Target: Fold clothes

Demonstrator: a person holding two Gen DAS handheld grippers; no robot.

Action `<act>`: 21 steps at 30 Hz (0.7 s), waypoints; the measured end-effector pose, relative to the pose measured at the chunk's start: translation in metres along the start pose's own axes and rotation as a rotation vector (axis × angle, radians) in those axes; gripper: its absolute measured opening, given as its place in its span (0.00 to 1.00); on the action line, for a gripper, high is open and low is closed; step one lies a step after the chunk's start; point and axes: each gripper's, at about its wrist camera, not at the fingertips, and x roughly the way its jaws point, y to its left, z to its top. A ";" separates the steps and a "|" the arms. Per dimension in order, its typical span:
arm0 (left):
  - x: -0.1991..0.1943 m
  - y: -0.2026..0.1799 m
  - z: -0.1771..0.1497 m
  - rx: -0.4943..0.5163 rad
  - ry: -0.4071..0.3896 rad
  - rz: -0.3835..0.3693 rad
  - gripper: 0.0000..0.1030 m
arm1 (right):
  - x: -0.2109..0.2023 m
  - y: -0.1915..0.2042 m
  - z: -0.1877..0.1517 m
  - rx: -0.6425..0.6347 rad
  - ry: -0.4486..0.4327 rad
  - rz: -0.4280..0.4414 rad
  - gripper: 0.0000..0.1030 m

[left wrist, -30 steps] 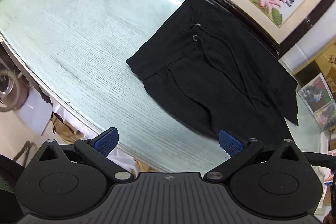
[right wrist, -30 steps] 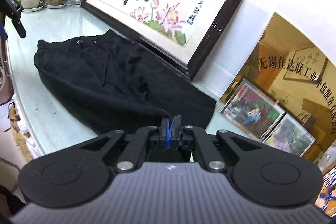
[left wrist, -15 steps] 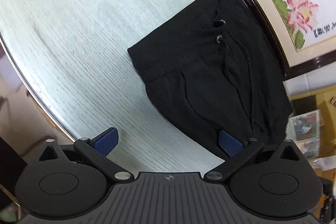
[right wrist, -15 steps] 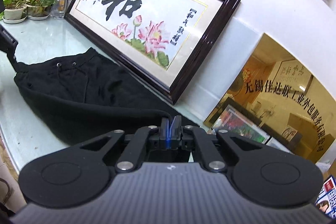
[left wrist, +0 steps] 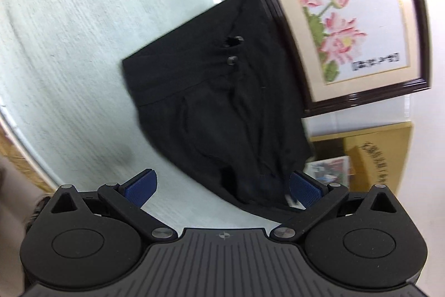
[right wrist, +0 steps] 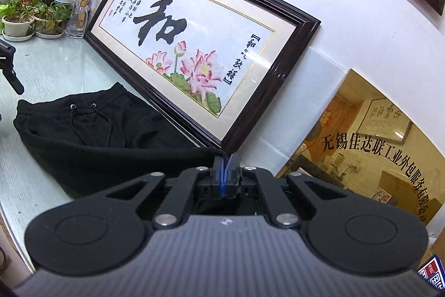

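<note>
- Garment: black drawstring trousers (right wrist: 91,135) lie on the glass-topped bench (left wrist: 64,32), waistband and its two eyelets toward the potted plants (right wrist: 19,18), the far side close against the framed lotus picture (right wrist: 194,54) that leans on the wall.
- Lifted edge: in the right wrist view one edge of the cloth rises from the bench in a taut line to the right gripper (right wrist: 225,171). Judged purpose: carrying the leg end over toward the waistband to make the fold.
- Right gripper: fingers (right wrist: 218,171) pressed together, only the blue pad edges showing between them, with the black cloth running straight into the pinch. It has hold of the trousers.
- Left gripper (left wrist: 222,185): fingers (left wrist: 140,185) spread wide, blue pads well apart, nothing between them. It hangs above the near part of the trousers; contact with the cloth cannot be confirmed, as this view is motion-blurred.
- Judged role of the left gripper: placed to steady or take a second hold on the near edge.
- Surroundings: a gold plaque (right wrist: 361,146) stands beside the picture, apart from the trousers.
- Risk, as judged: the slack drawstring may bunch inside the fold.
</note>
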 end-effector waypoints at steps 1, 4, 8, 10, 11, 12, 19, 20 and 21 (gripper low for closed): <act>0.000 0.000 0.000 0.000 0.000 -0.032 1.00 | -0.001 0.000 0.000 -0.001 -0.001 0.000 0.03; 0.000 -0.003 -0.001 0.009 0.009 -0.115 1.00 | -0.002 0.001 -0.002 -0.005 -0.003 -0.001 0.03; -0.008 -0.013 -0.010 0.062 0.006 -0.319 1.00 | -0.005 0.001 -0.003 -0.005 -0.005 -0.002 0.03; -0.015 -0.024 -0.015 0.117 -0.010 -0.414 1.00 | -0.006 0.001 -0.005 -0.002 -0.005 -0.002 0.03; -0.019 -0.031 -0.017 0.135 -0.019 -0.442 1.00 | -0.006 0.001 -0.006 -0.001 -0.006 -0.002 0.03; -0.023 -0.037 -0.020 0.153 -0.026 -0.468 1.00 | -0.007 0.001 -0.006 0.000 -0.006 -0.002 0.03; -0.009 -0.070 -0.034 0.267 0.081 -0.250 1.00 | -0.008 0.004 -0.010 0.005 -0.015 0.008 0.03; -0.007 -0.070 -0.036 0.276 0.074 -0.214 1.00 | -0.008 0.004 -0.010 0.005 -0.016 0.009 0.03; -0.006 -0.070 -0.038 0.291 0.033 -0.174 1.00 | -0.009 0.004 -0.011 0.006 -0.018 0.010 0.03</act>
